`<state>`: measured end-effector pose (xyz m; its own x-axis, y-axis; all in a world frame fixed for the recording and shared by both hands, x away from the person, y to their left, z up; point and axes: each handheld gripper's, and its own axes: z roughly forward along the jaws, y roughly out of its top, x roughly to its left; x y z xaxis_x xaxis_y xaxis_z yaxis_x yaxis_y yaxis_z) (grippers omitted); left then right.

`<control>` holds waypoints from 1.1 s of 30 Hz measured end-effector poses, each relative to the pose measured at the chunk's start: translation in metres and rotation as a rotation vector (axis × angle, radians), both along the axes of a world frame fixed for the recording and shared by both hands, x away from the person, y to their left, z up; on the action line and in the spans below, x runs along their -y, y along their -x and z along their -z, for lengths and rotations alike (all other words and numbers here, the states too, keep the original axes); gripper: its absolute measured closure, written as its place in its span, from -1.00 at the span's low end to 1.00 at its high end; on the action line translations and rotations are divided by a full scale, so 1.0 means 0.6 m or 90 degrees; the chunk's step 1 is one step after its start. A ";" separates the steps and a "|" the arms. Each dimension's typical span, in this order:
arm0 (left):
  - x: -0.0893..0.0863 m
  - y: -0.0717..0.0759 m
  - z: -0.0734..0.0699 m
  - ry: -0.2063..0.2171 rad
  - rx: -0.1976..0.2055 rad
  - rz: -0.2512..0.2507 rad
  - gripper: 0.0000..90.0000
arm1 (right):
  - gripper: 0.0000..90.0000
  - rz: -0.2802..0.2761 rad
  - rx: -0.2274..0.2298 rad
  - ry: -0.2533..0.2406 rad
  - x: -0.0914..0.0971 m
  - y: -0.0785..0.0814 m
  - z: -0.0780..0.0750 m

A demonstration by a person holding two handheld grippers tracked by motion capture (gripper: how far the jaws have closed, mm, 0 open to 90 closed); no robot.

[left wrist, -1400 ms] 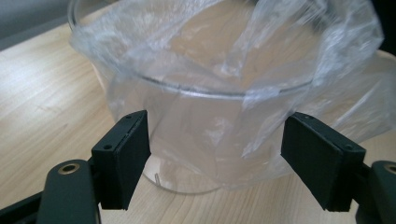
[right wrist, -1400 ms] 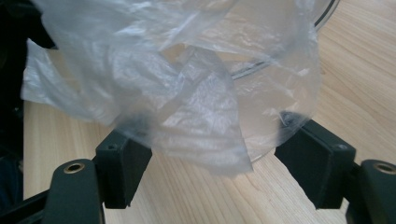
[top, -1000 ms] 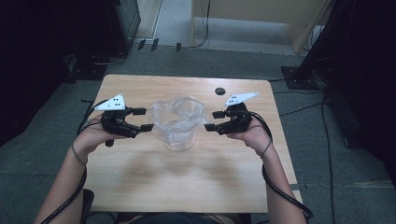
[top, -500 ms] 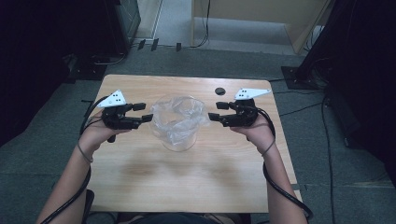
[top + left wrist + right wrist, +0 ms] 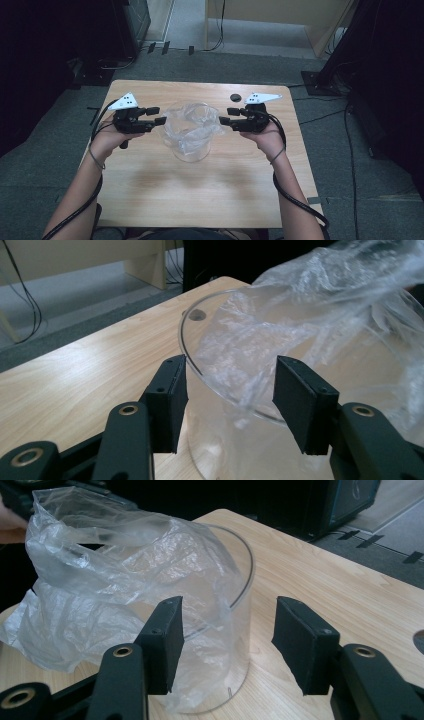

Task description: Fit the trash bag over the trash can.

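I see a clear glass cylinder [image 5: 192,145] upright mid-table [image 5: 150,200], open end up; a crumpled transparent plastic bag [image 5: 187,122] sits inside, spilling over its rim.

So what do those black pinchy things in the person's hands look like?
Each is black, the left gripper and the right gripper alike. Each has two flat, blocky jaws with brass-coloured rivets at the joints. On top sits a pale three-cornered plate dotted with small marks. A thick black cable trails from each. The forearms are bare, and each wrist wears a thin dark band.
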<state>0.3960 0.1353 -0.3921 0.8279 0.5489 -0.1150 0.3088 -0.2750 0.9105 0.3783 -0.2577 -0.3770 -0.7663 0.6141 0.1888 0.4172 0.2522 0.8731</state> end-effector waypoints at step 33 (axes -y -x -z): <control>0.004 -0.038 0.017 0.022 -0.004 -0.055 0.85 | 0.93 0.046 0.010 -0.014 -0.025 -0.028 0.013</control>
<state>0.4187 0.1331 -0.4025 0.7764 0.6144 -0.1406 0.3360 -0.2147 0.9171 0.3953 -0.2425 -0.3846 -0.7225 0.6644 0.1911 0.4202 0.2026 0.8845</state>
